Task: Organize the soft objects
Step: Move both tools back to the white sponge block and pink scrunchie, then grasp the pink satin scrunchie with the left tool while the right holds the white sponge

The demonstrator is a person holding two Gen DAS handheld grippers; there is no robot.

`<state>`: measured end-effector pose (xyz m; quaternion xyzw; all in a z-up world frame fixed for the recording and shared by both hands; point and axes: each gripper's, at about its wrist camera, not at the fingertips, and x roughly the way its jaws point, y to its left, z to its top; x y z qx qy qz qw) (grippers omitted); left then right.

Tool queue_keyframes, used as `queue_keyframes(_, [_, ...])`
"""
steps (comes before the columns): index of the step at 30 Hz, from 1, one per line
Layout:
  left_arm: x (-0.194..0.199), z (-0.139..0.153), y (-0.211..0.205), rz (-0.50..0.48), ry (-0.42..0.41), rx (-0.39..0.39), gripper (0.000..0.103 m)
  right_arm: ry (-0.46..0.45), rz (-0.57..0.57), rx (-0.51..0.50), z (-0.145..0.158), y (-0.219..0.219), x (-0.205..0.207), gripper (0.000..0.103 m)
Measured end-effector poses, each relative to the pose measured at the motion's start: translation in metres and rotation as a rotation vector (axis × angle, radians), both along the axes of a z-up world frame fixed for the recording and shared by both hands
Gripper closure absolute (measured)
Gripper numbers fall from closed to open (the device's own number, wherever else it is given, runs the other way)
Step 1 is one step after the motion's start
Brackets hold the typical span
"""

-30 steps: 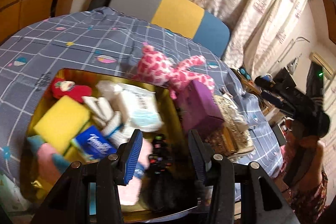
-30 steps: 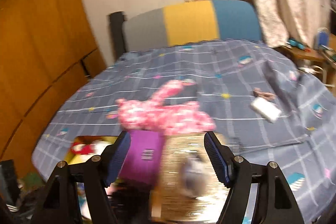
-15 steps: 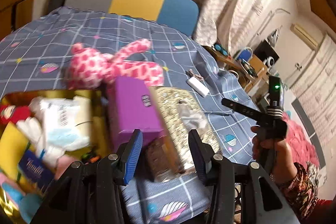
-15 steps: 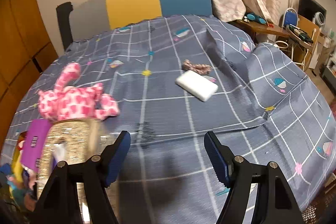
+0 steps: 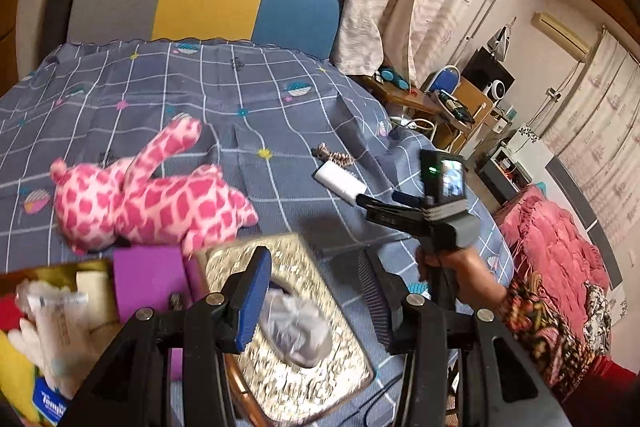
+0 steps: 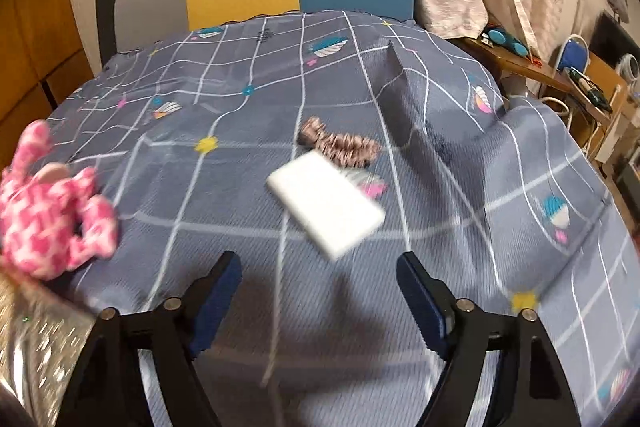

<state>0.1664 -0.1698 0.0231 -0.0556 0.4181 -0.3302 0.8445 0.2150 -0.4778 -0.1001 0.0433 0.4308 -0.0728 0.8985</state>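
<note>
On the bed (image 6: 248, 227) lie one pink plush (image 5: 136, 195), one white sponge block (image 6: 326, 203) and one striped scrunchie (image 6: 340, 143). The right gripper (image 6: 320, 291), empty, is opening just short of the block, nearer than before. The left gripper (image 5: 316, 287), part open and empty, has swung from the gold box (image 5: 52, 269) over the glittery tissue box (image 5: 280, 367).

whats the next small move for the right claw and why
Probably ease the right claw forward and down over the white sponge. Its jaws are opening with nothing between them, and the sponge lies loose on the bedspread just ahead, beside the striped scrunchie.
</note>
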Motion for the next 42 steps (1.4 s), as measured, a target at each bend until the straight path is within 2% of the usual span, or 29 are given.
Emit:
queue_keyframes(2, [0.005,0.003,-0.005,-0.003,-0.002,0.002,0.057,0.004,0.005,-0.004,-0.004,-0.01,0.019,0.012])
queue_keyframes(9, [0.023,0.002,-0.02,-0.022,0.02,0.028,0.057,0.077,0.043,-0.061,-0.031,-0.024,0.082,0.012])
queue_keyframes(12, [0.029,0.002,-0.028,-0.036,0.024,0.045,0.057,0.105,0.052,-0.014,-0.043,-0.029,0.098,0.012])
queue_keyframes(13, [0.032,0.003,-0.032,-0.039,0.027,0.049,0.057,0.115,0.052,-0.003,-0.048,-0.03,0.101,0.013])
queue_keyframes(15, [0.036,0.005,-0.043,-0.052,0.035,0.045,0.057,0.138,0.051,0.011,-0.055,-0.03,0.105,0.024])
queue_keyframes(16, [0.037,0.007,-0.049,-0.063,0.037,0.041,0.057,0.142,0.05,0.015,-0.058,-0.03,0.104,0.033])
queue_keyframes(17, [0.039,0.009,-0.056,-0.074,0.038,0.038,0.057,0.138,0.045,0.01,-0.06,-0.031,0.103,0.036])
queue_keyframes(22, [0.05,0.014,-0.098,-0.127,0.051,0.047,0.057,0.105,0.01,0.071,-0.051,-0.046,0.079,0.039])
queue_keyframes(27, [0.068,0.013,-0.143,-0.15,0.063,0.086,0.057,0.022,-0.088,0.222,-0.039,-0.076,0.03,0.039])
queue_keyframes(30, [0.088,0.002,-0.166,-0.123,0.114,0.097,0.057,0.028,-0.122,0.258,-0.034,-0.091,0.003,0.039])
queue_keyframes(34, [0.121,-0.026,-0.193,-0.061,0.223,0.094,0.057,0.048,-0.126,0.238,-0.031,-0.106,-0.023,0.039])
queue_keyframes(36, [0.136,-0.041,-0.208,-0.02,0.244,0.105,0.056,0.033,-0.126,0.265,-0.033,-0.112,-0.03,0.039])
queue_keyframes(37, [0.142,-0.046,-0.213,-0.001,0.255,0.105,0.055,0.019,-0.128,0.288,-0.035,-0.115,-0.033,0.039])
queue_keyframes(38, [0.149,-0.052,-0.219,0.02,0.262,0.106,0.049,0.017,-0.133,0.305,-0.038,-0.117,-0.034,0.039])
queue_keyframes(40, [0.163,-0.064,-0.235,0.038,0.265,0.121,0.041,0.077,-0.14,0.344,-0.045,-0.118,-0.027,0.039])
queue_keyframes(42, [0.177,-0.077,-0.247,0.064,0.274,0.128,0.041,0.074,-0.151,0.368,-0.042,-0.12,-0.024,0.039])
